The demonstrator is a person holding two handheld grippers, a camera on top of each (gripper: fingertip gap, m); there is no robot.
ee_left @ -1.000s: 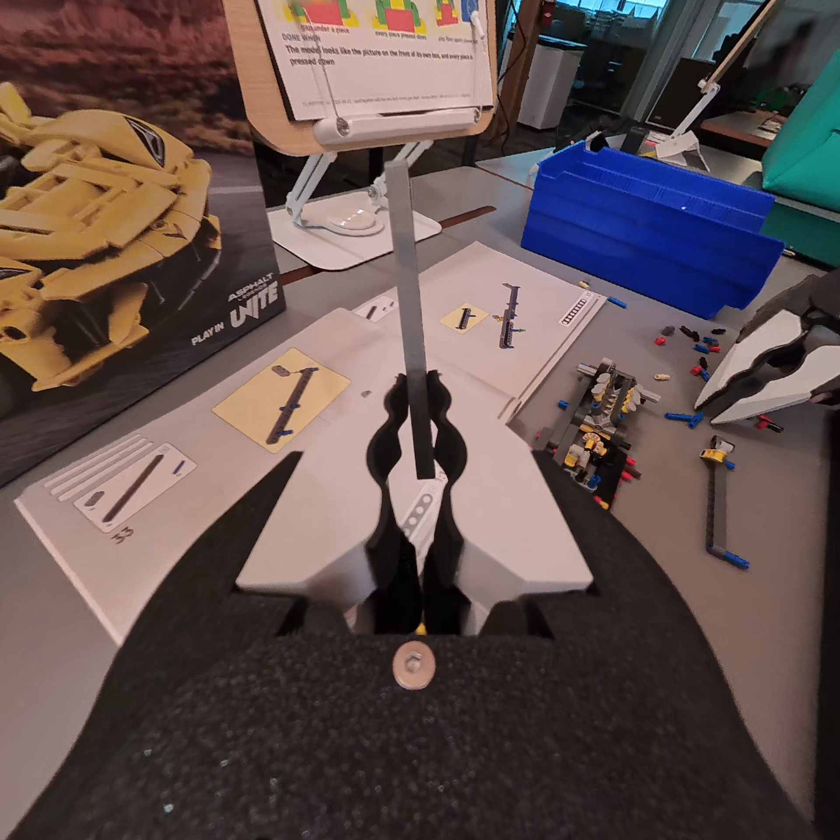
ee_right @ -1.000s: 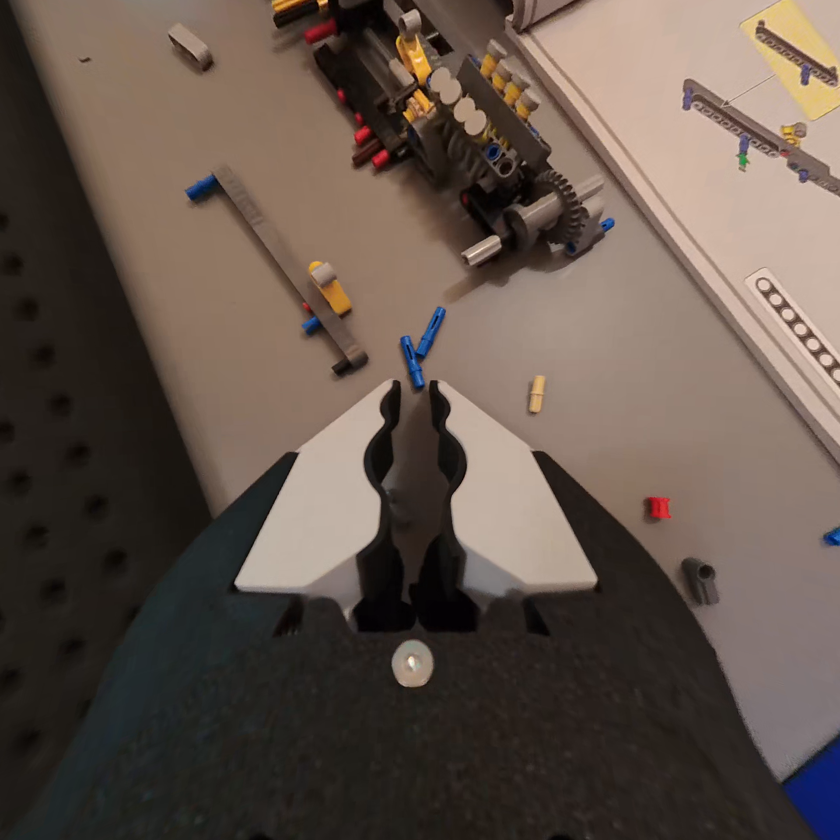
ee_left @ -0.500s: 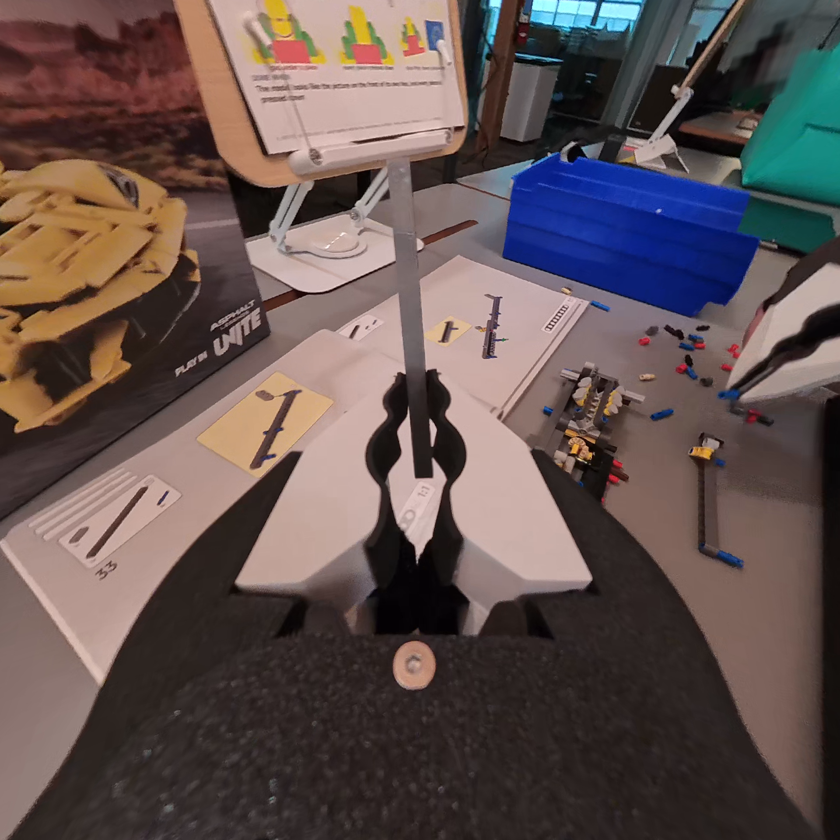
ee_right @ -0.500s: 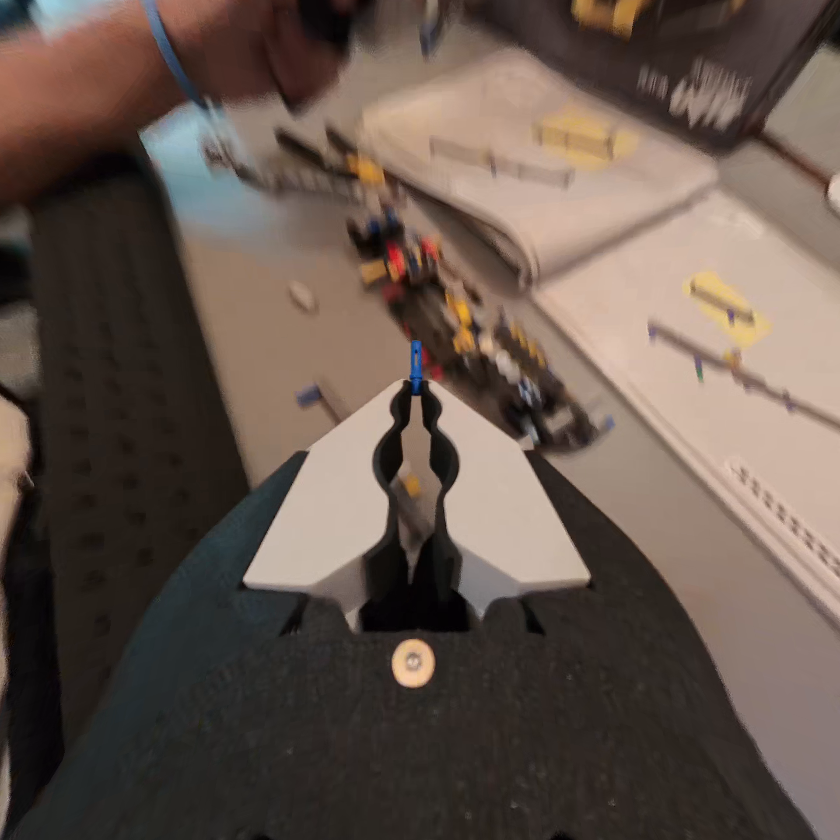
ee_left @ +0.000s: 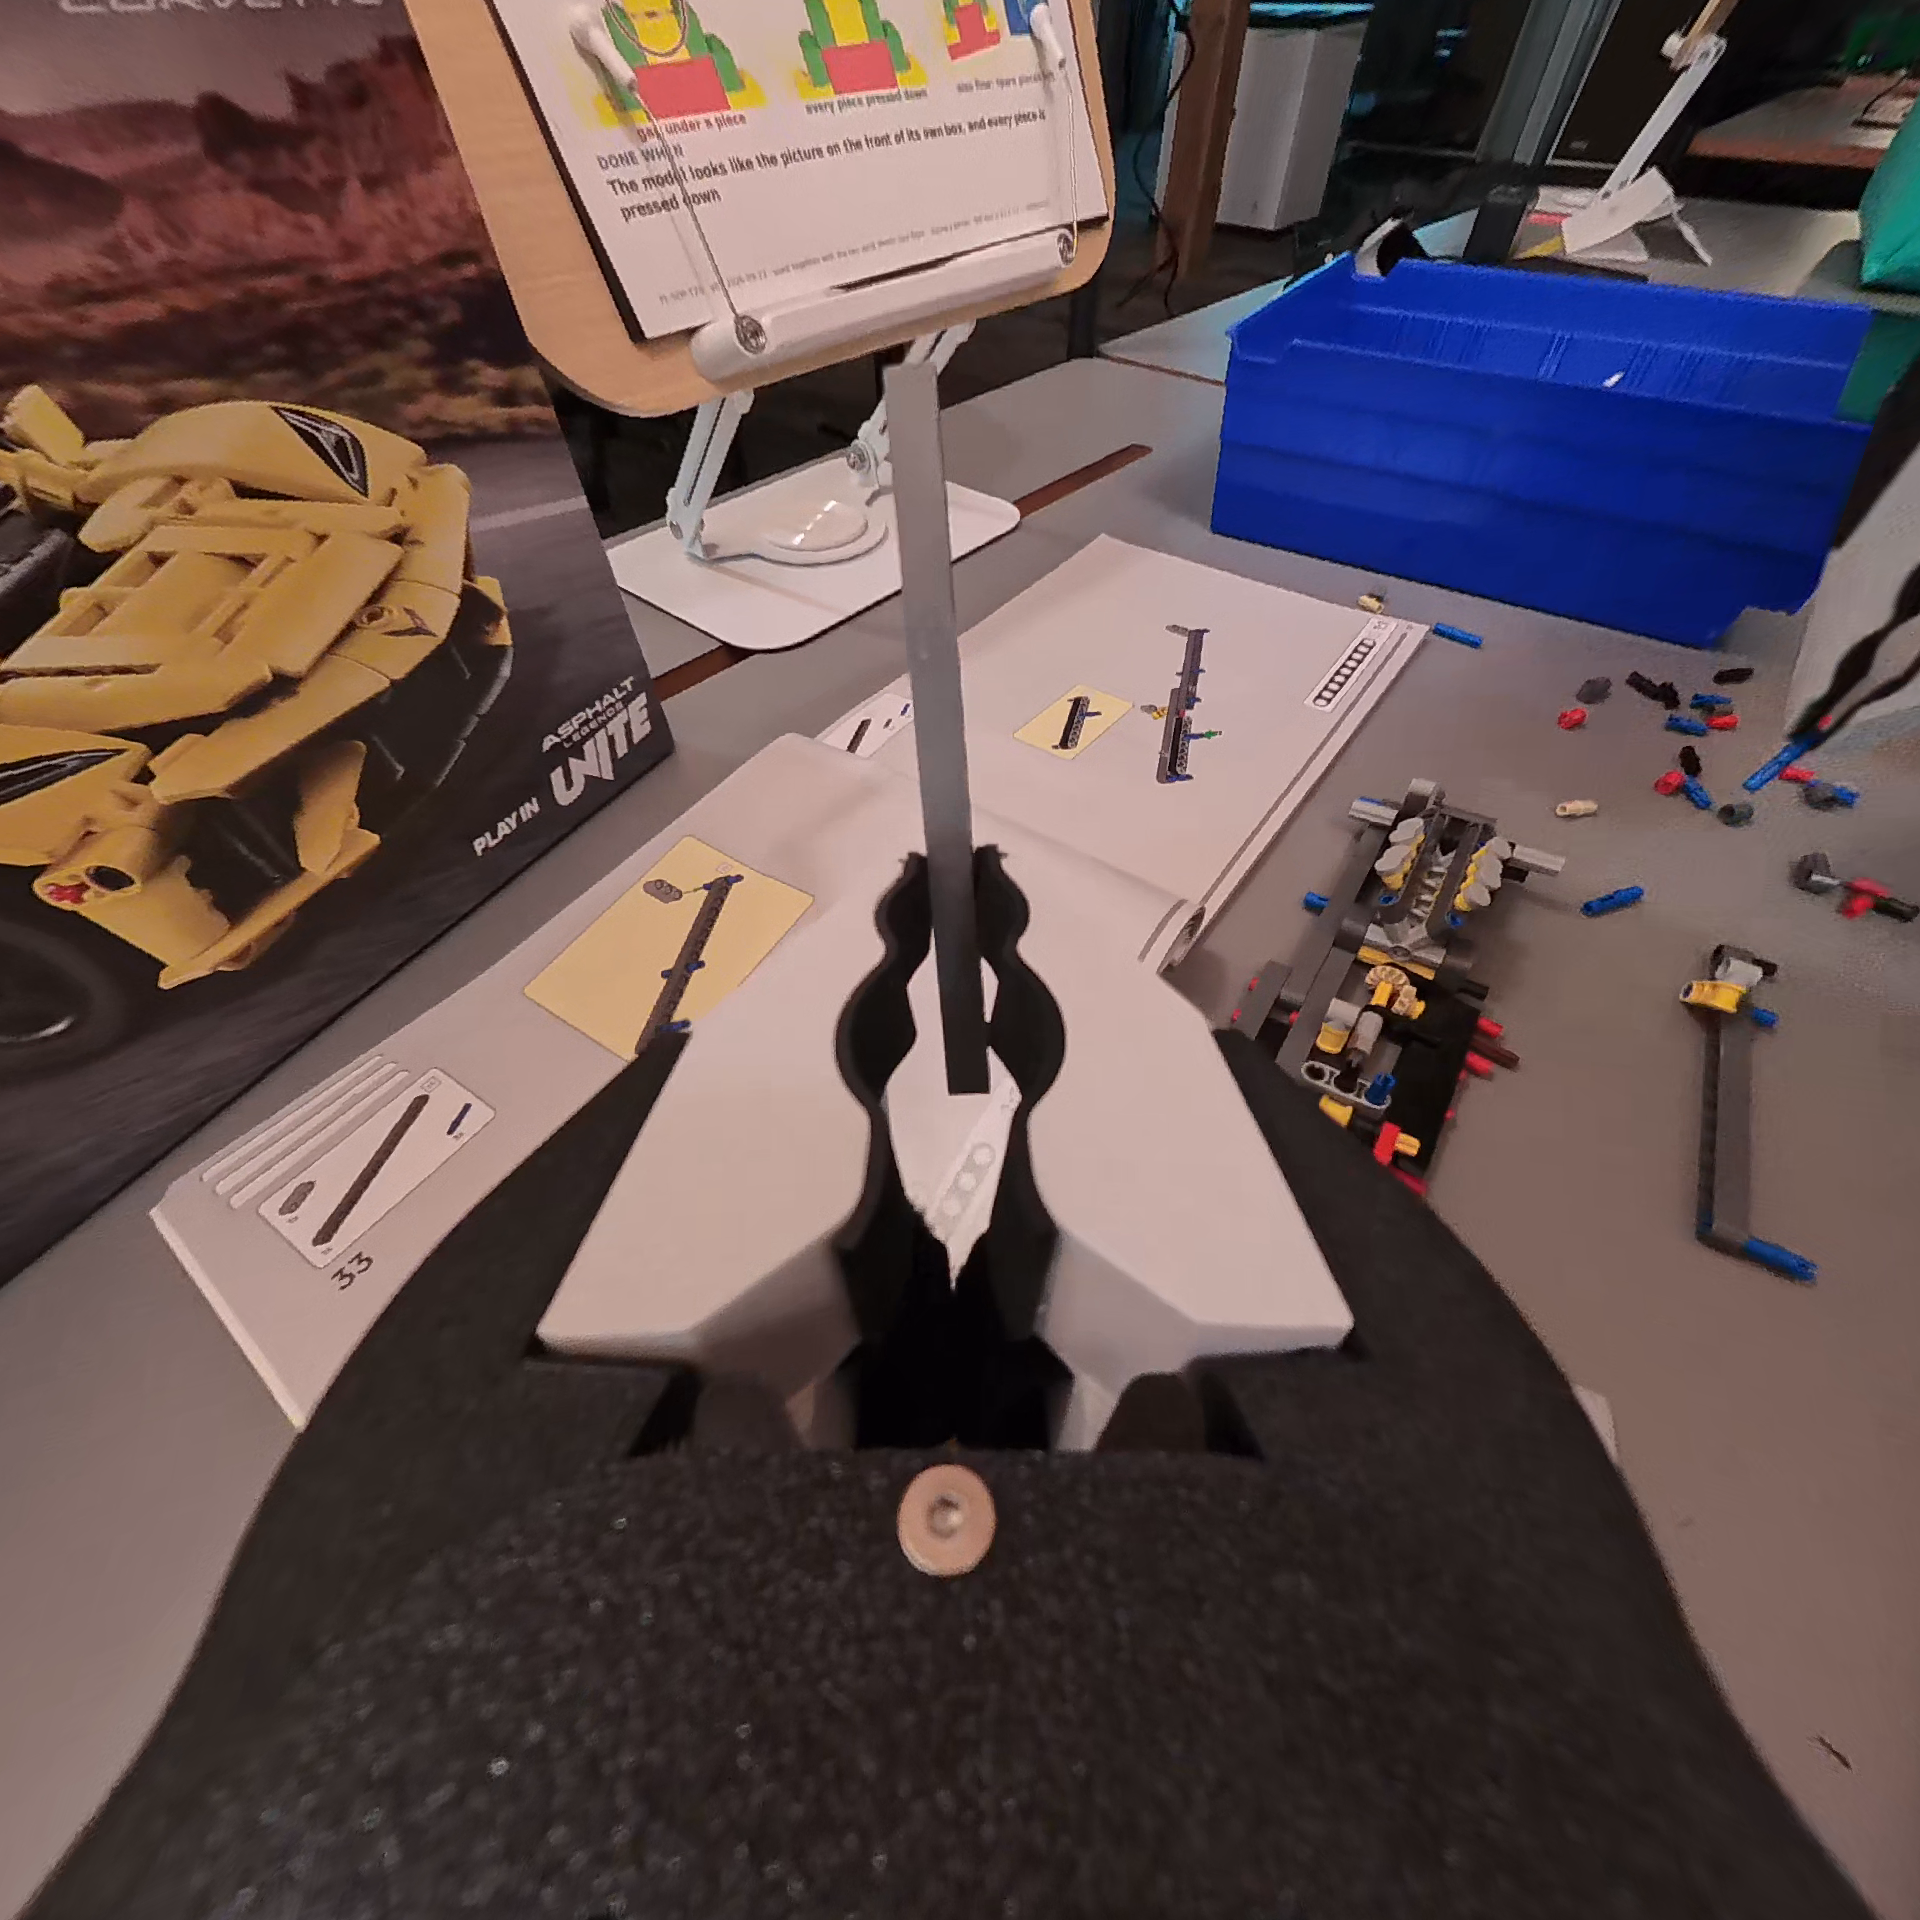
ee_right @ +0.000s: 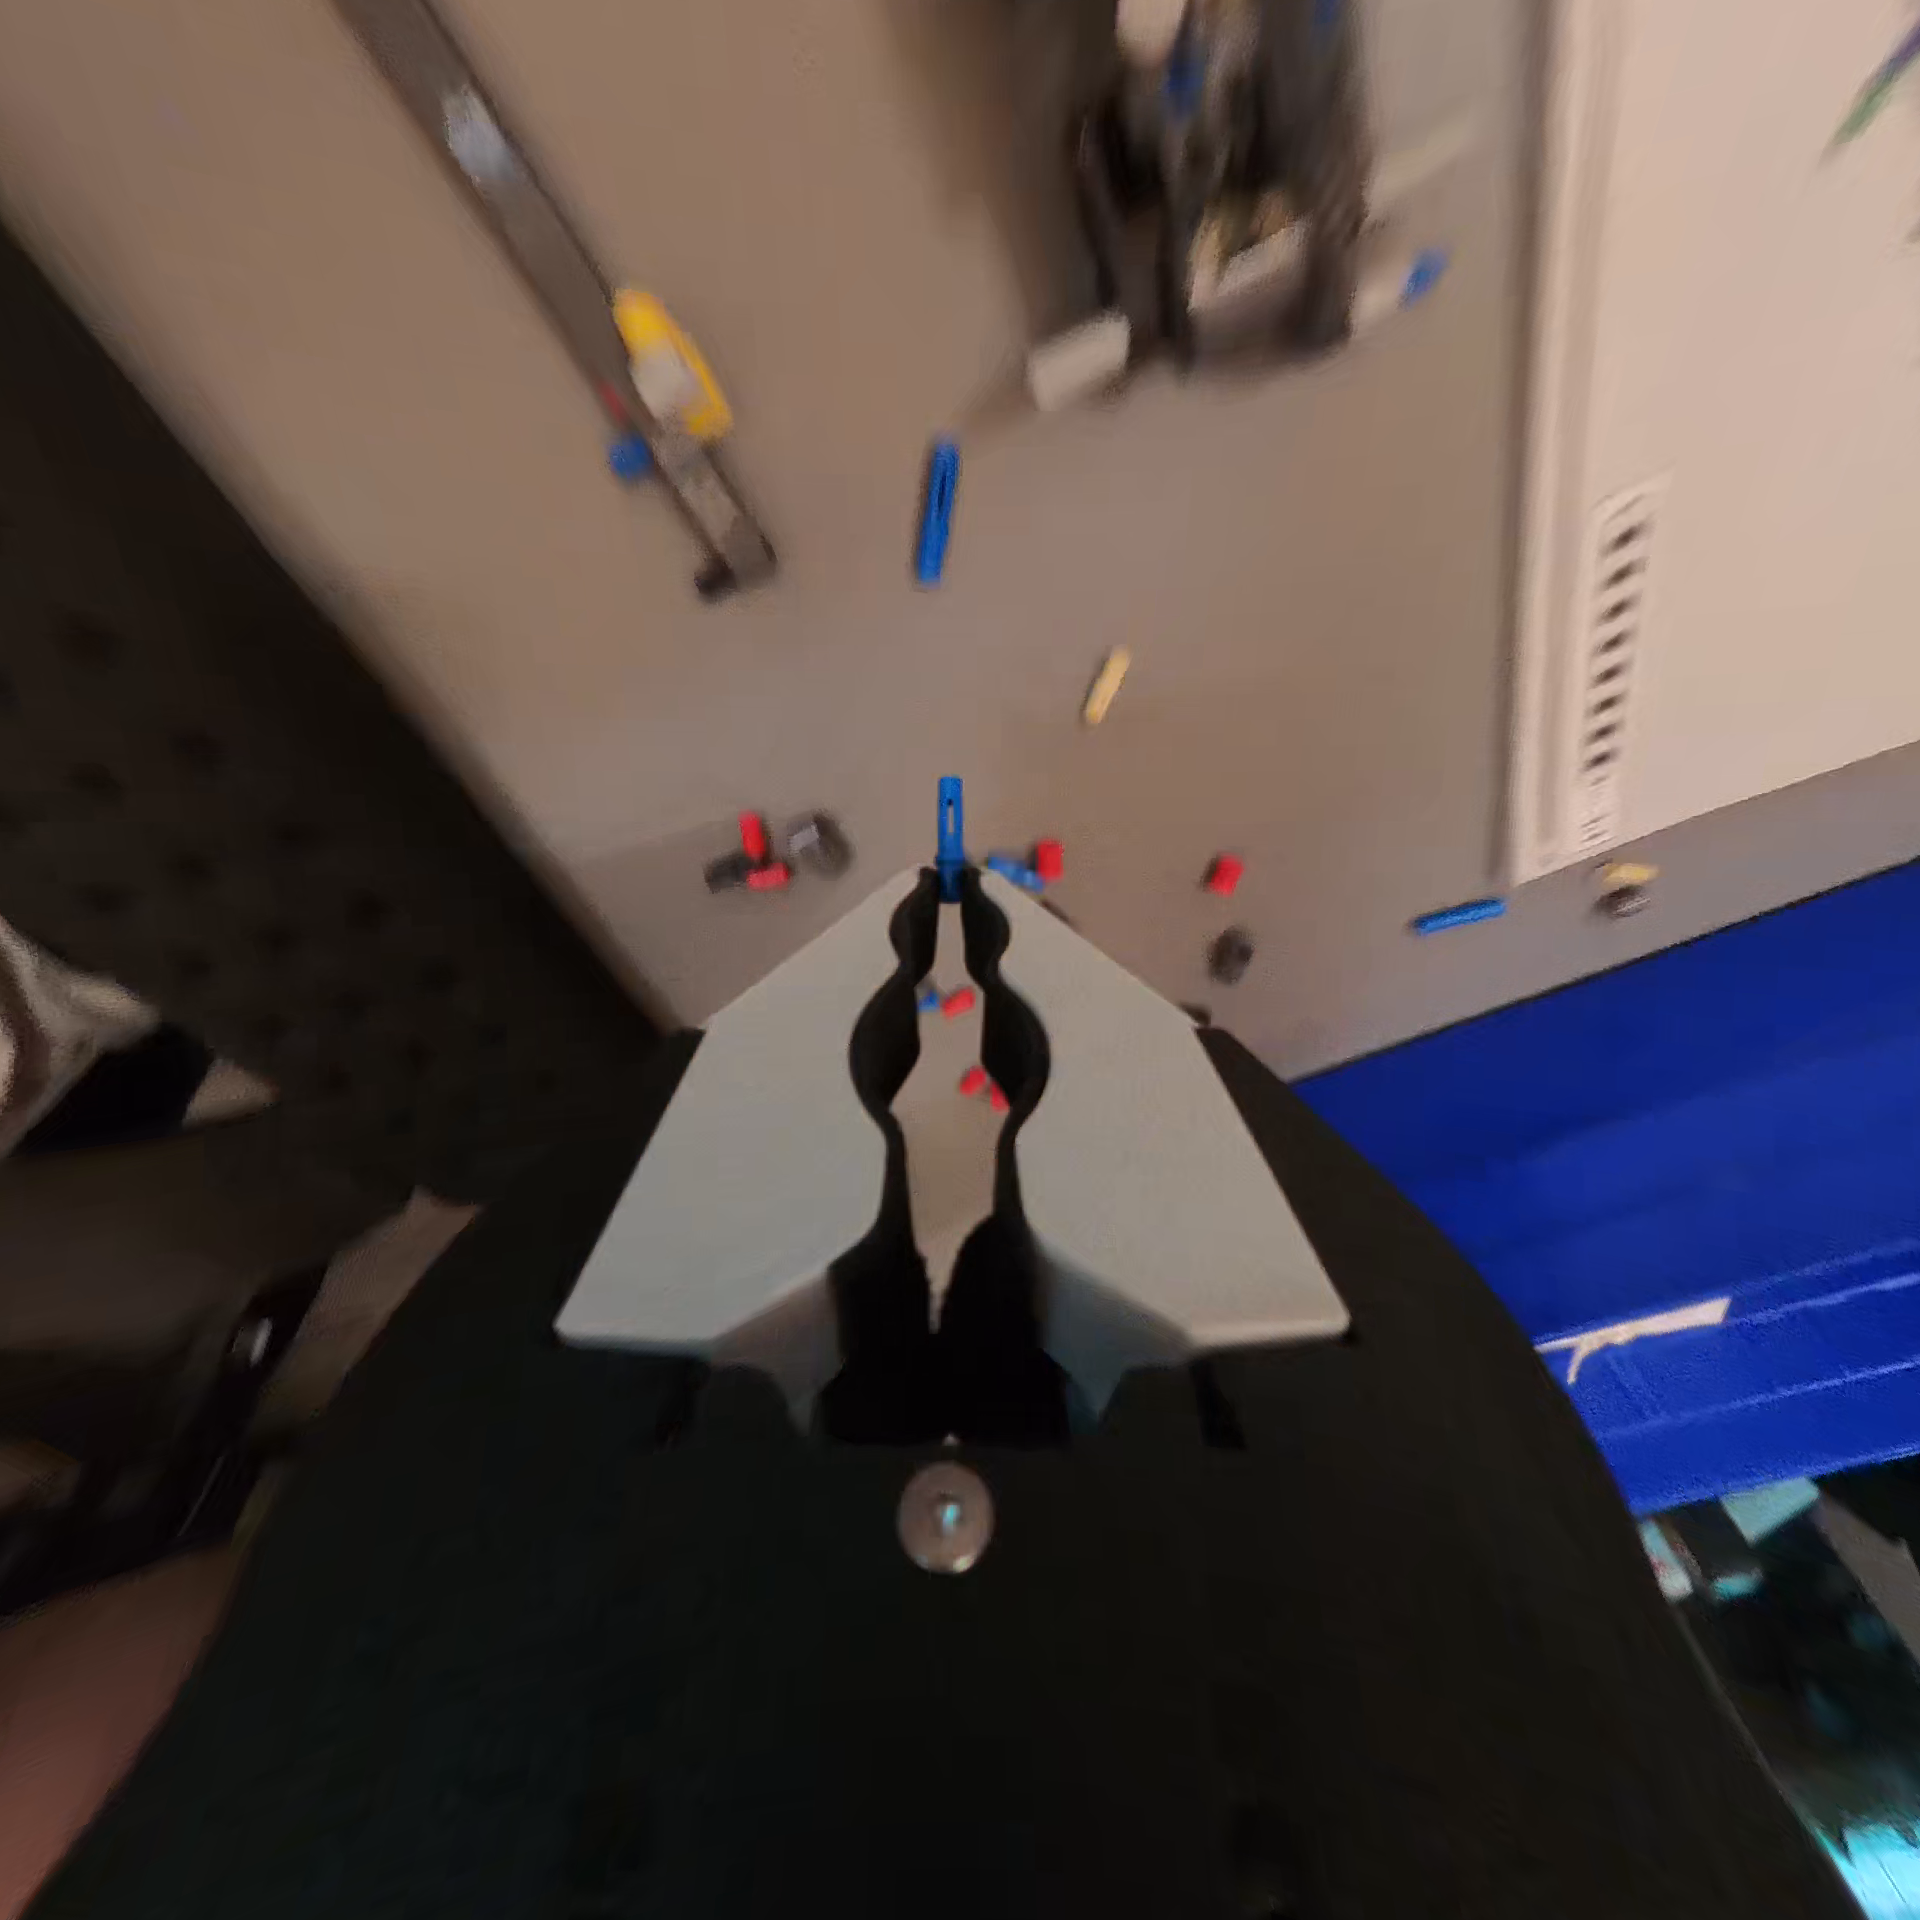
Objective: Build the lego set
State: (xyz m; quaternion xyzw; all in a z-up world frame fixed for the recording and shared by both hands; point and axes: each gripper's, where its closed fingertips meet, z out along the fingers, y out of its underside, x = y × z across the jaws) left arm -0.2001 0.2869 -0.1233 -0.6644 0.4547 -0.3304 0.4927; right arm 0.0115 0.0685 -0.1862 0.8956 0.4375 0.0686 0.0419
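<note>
- Since a second ago the right gripper (ee_right: 948, 883) has gone from hovering with a narrow empty gap over two blue pins on the table to pinching one blue pin (ee_right: 949, 831) at its very tips and carrying it; its view is now blurred by motion. The left gripper (ee_left: 951, 883) has hardly shifted.
- The left gripper is clamped on a long grey beam (ee_left: 930, 665), which rises from the centre of the left wrist view to the upper middle, seen edge-on, smooth and flat.
- In the right wrist view the pin stands just above centre: small, hard plastic, slotted at its free end.
- Progress looks early. A dense chassis block (ee_left: 1392, 966) of grey, black and yellow parts lies right of centre, and a second grey beam (ee_left: 1725, 1101) with a yellow piece and blue pins lies at the right edge.
- The yellow car on the box (ee_left: 260, 665) at the left is far from matched. Loose red, blue and black pins (ee_left: 1683, 727) remain scattered at upper right.
- The open instruction booklet (ee_left: 1091, 665) lies matte and flat mid-frame; a ribbed blue bin (ee_left: 1538, 457) sits upper right.
- Next, probably, the pin goes into a beam hole; the holes face sideways and are not visible here.
</note>
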